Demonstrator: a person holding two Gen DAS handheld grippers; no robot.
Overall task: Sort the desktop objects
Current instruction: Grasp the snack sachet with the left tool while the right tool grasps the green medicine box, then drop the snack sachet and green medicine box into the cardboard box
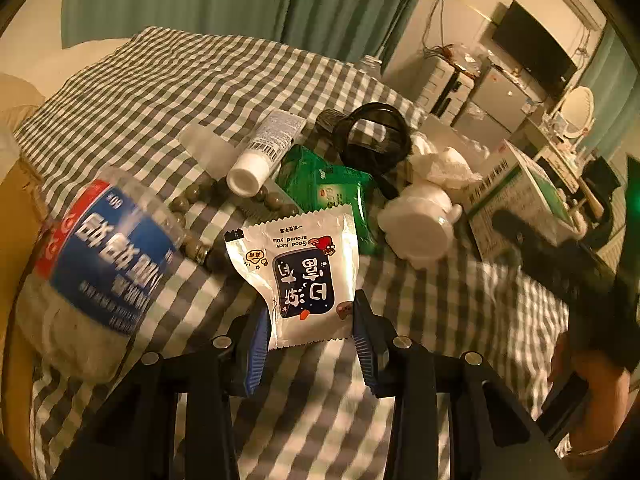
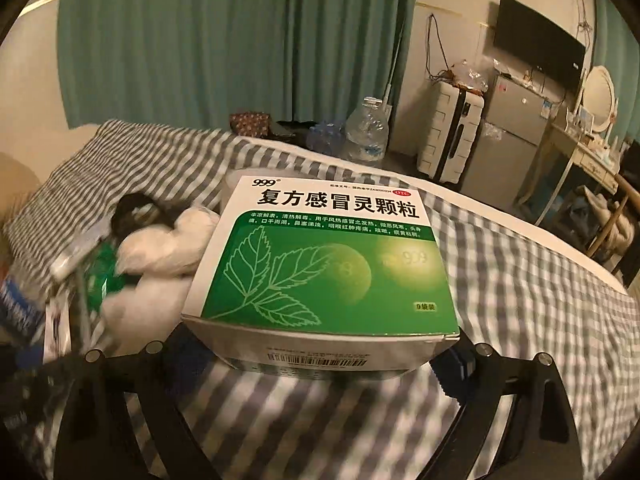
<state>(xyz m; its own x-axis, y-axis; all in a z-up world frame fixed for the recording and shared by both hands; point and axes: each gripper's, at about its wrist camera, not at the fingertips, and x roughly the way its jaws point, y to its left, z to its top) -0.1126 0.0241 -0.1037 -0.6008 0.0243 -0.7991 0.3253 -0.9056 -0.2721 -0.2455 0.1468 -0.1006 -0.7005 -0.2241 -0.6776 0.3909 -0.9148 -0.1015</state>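
Note:
My left gripper (image 1: 310, 338) is shut on a white snack packet (image 1: 298, 270) with a dark blue label, holding its near end above the checked cloth (image 1: 160, 88). My right gripper (image 2: 320, 354) is shut on a green and white medicine box (image 2: 320, 264), gripped at its near edge; the box also shows at the right of the left wrist view (image 1: 516, 196), with the right gripper (image 1: 568, 264) behind it.
On the cloth lie a plastic bottle with a blue label (image 1: 92, 268), a bead bracelet (image 1: 200, 196), a white tube (image 1: 268, 148), a green packet (image 1: 332, 192), a black cable coil (image 1: 372, 136), white tissue and a white figurine (image 1: 420, 224). A cardboard box edge (image 1: 16, 216) is at left.

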